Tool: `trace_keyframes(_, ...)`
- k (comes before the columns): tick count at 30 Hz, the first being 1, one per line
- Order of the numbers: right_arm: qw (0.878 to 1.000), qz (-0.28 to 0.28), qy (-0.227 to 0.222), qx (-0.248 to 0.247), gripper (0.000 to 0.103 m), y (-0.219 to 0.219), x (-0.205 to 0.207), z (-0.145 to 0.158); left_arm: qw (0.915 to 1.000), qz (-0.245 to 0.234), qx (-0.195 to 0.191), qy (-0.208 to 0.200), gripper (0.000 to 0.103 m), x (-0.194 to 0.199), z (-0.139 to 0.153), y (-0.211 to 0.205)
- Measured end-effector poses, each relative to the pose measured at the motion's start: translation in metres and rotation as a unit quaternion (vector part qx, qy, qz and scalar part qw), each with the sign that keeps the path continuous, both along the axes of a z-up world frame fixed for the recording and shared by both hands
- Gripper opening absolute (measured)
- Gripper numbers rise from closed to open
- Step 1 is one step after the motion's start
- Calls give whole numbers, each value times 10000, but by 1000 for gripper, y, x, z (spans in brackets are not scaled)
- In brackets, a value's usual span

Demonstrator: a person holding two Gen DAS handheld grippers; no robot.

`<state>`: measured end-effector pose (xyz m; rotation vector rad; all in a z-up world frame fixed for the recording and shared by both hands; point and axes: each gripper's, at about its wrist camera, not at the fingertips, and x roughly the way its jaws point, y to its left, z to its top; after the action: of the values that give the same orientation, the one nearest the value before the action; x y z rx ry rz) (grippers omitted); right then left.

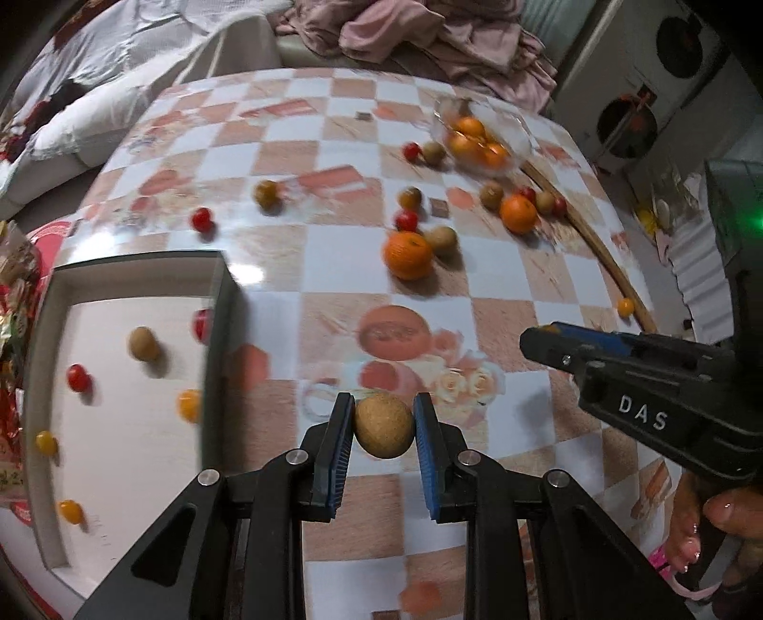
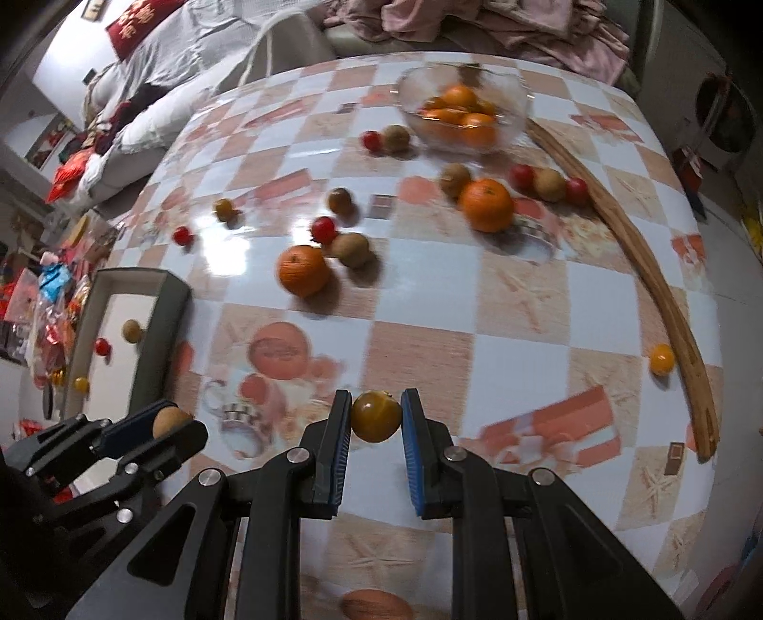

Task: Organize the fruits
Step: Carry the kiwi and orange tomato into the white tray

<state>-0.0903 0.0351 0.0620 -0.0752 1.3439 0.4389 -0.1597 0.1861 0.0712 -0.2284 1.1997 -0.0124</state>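
My left gripper (image 1: 384, 422) is shut on a tan round fruit (image 1: 384, 431) above the checkered table, just right of a white box (image 1: 133, 419) holding several small red, yellow and tan fruits. My right gripper (image 2: 376, 412) is shut on a dark yellow tomato (image 2: 376, 415) over the table's near side. The left gripper (image 2: 167, 424) also shows in the right wrist view, the right gripper (image 1: 548, 334) in the left wrist view. Two oranges (image 2: 303, 269) (image 2: 486, 205) and several small fruits lie loose mid-table. A glass bowl (image 2: 510, 119) holds oranges at the far side.
A curved wooden stick (image 2: 658, 295) lies along the table's right side, with a small yellow tomato (image 2: 662, 358) beside it. Pink clothes (image 2: 477, 24) and a bed lie beyond the far edge. Clutter sits left of the box.
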Motion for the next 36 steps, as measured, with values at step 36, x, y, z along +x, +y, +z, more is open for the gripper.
trace_keyframes(36, 9813, 1891, 357, 102, 23, 247, -66, -23, 9846, 1570, 650, 405, 27, -78, -46, 194)
